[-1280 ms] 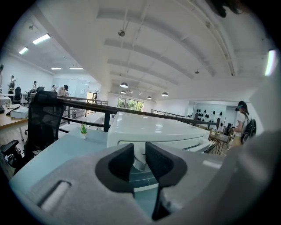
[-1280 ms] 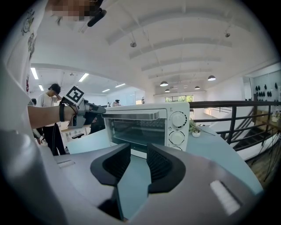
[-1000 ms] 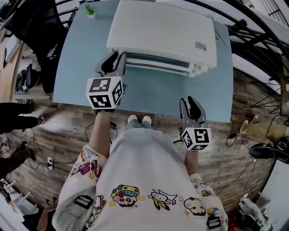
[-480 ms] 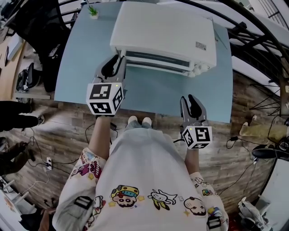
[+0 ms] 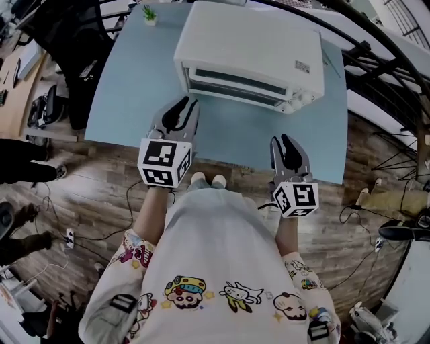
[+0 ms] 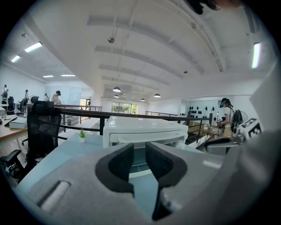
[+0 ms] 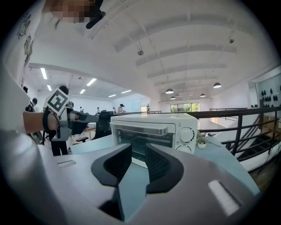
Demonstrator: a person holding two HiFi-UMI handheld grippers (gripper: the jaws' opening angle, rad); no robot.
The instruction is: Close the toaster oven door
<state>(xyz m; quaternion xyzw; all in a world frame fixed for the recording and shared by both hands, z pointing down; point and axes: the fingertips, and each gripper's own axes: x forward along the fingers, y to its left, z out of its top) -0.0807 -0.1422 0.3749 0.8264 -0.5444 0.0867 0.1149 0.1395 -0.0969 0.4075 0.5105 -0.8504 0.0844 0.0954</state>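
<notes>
– Backed off, has it, the left gripper (image 5: 180, 109)?
– Yes. It was at the front corner of the toaster oven (image 5: 252, 47) and now stands clear, jaws partly apart and empty.
– And the right gripper (image 5: 287, 149)?
– Over the near edge of the blue table (image 5: 134, 80), jaws spread but just narrowing, with nothing between them.
– The oven door (image 5: 235, 82)?
– Looks shut, though I can't make out the seam. The oven sits at the table's far side.

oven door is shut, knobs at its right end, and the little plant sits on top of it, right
Not quite. The plant isn't on top of the oven. It stands on the table, off to the oven's left, as the head view shows. The door is shut and the knobs are at its right end.
</notes>
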